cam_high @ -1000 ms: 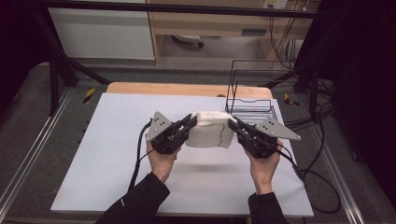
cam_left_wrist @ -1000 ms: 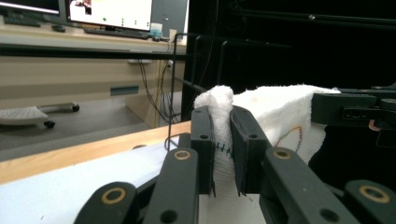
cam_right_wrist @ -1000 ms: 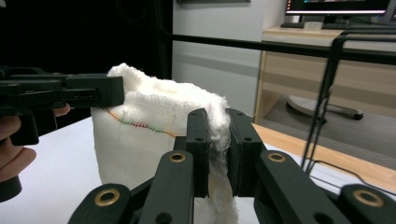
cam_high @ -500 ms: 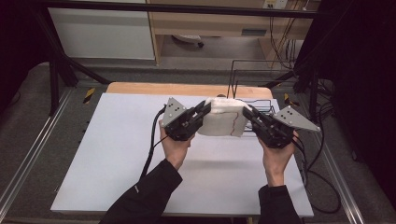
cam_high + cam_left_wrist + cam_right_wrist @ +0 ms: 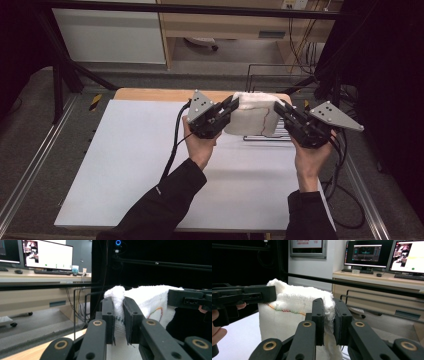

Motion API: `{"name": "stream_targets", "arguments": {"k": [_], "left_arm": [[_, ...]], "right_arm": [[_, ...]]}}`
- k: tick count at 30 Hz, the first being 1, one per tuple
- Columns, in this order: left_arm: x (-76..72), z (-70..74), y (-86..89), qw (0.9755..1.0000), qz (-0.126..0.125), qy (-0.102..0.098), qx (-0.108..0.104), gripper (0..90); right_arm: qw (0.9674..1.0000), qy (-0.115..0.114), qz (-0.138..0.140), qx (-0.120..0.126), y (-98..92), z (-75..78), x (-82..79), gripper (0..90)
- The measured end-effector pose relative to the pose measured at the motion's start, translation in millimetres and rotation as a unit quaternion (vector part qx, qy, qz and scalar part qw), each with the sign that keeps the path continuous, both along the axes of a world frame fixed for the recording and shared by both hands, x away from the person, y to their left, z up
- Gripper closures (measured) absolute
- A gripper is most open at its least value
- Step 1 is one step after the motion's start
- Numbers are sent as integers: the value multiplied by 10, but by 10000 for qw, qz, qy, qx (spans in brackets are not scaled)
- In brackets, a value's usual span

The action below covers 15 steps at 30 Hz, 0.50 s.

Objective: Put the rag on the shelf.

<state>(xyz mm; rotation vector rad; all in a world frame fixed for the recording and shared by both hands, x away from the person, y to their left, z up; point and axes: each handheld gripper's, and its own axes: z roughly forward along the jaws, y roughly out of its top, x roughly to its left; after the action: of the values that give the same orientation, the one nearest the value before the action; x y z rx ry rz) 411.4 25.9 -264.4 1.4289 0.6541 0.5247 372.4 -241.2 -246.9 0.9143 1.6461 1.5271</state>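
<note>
A folded white towel (image 5: pixel 252 114) with a coloured stitched line hangs in the air between both grippers, above the far right part of the white table top (image 5: pixel 125 165). My left gripper (image 5: pixel 233 103) is shut on the towel's left top corner (image 5: pixel 117 296); the cloth is pinched between its jaws. My right gripper (image 5: pixel 278 106) is shut on the right top corner (image 5: pixel 327 302). In the right gripper view the left gripper's black jaw (image 5: pixel 249 296) shows at the towel's far edge. The towel hangs straight down from both grips.
A black wire rack (image 5: pixel 280 80) stands at the table's far right, just behind and below the towel. A wooden strip (image 5: pixel 150 94) edges the far side. Cables (image 5: pixel 172 145) trail from both grippers. Beyond lie a desk with monitors (image 5: pixel 369 253) and dark frame bars.
Both grippers have lifted the towel up and carried it away from the person and to the right, toward the wire rack. The grips on both corners are unchanged.
</note>
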Motion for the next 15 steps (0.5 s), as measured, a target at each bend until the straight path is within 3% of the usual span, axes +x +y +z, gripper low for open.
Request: {"name": "stream_targets", "arguments": {"k": [15], "left_arm": [[165, 263, -186, 9999, -39, -118, -114, 797]], "right_arm": [[9995, -231, -151, 135, -156, 278, 101, 809]]}}
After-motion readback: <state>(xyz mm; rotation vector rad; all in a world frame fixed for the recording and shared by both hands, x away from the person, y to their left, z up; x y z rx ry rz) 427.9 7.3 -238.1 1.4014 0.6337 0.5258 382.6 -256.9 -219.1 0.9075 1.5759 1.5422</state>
